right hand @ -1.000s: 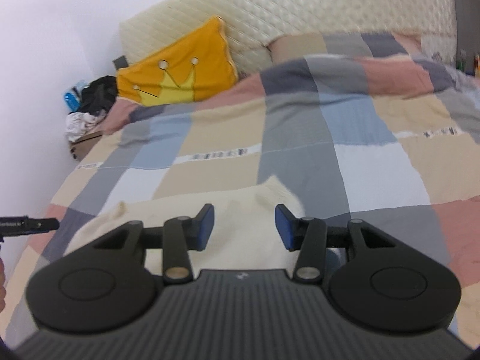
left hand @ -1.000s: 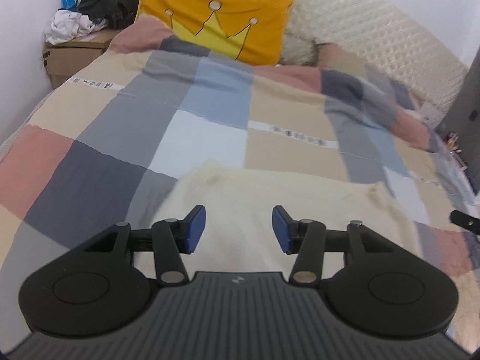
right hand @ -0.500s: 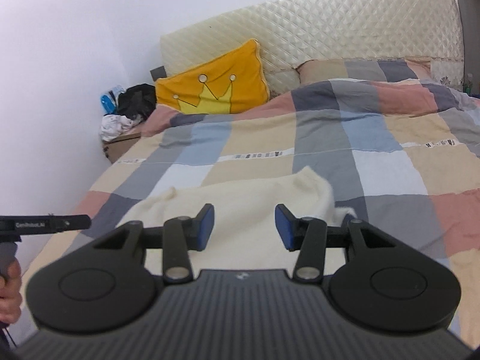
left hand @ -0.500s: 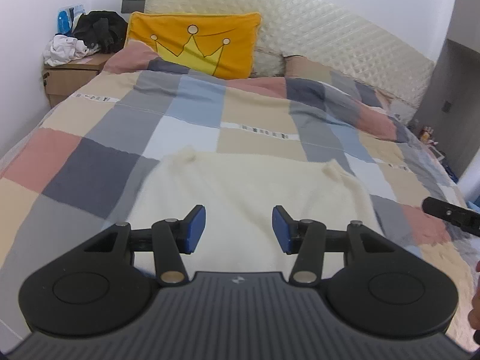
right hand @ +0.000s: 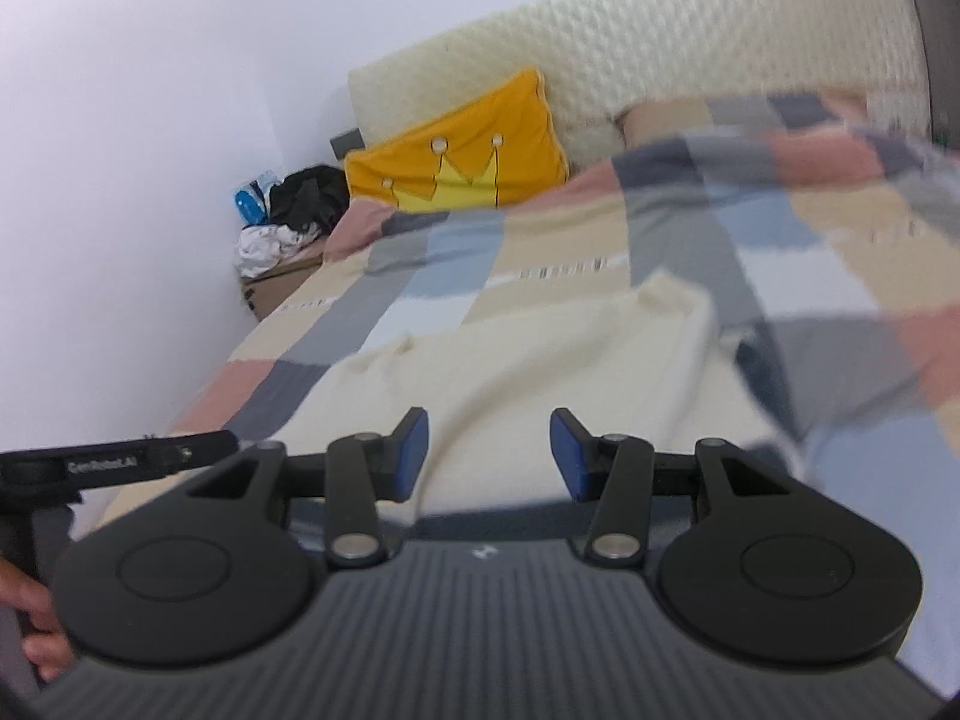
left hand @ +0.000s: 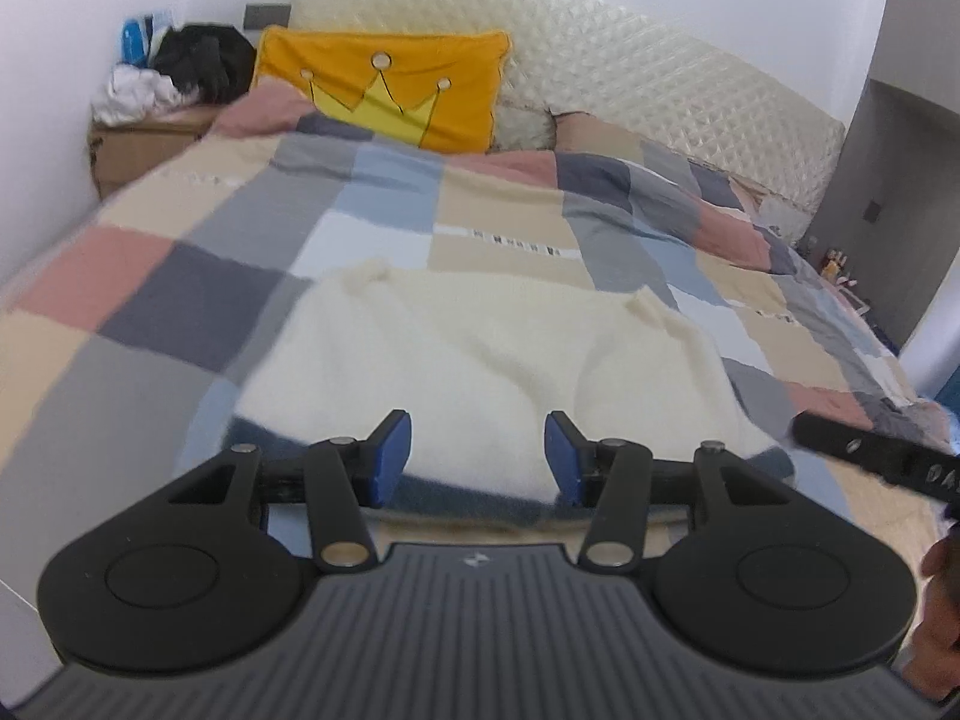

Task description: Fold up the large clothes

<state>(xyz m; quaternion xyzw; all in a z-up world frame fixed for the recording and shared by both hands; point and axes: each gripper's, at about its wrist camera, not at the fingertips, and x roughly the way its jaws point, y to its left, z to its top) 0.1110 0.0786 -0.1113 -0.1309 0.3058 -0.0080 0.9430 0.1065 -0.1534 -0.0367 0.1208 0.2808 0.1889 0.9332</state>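
A bed with a cream quilted headboard (left hand: 630, 84) fills both views, covered by a patchwork duvet (left hand: 180, 276) in blocks of grey, blue, beige and dusty pink. On the near half of the duvet lies a cream knitted garment (left hand: 480, 360), spread roughly flat with two small bumps of fabric at its far corners; its near edge lies just beyond the fingertips of both grippers. An orange cushion with a yellow crown (left hand: 390, 90) leans against the headboard, and to its left a cardboard box (left hand: 138, 144) by the wall carries a heap of black and white clothes (left hand: 180, 69). The left gripper (left hand: 477, 459) hangs over the garment's near edge with its blue pads (left hand: 393, 453) spread apart and nothing between them. The right gripper (right hand: 489, 453) likewise stands spread and empty above the cloth. A hand (right hand: 36, 636) shows at the left edge of the right wrist view.
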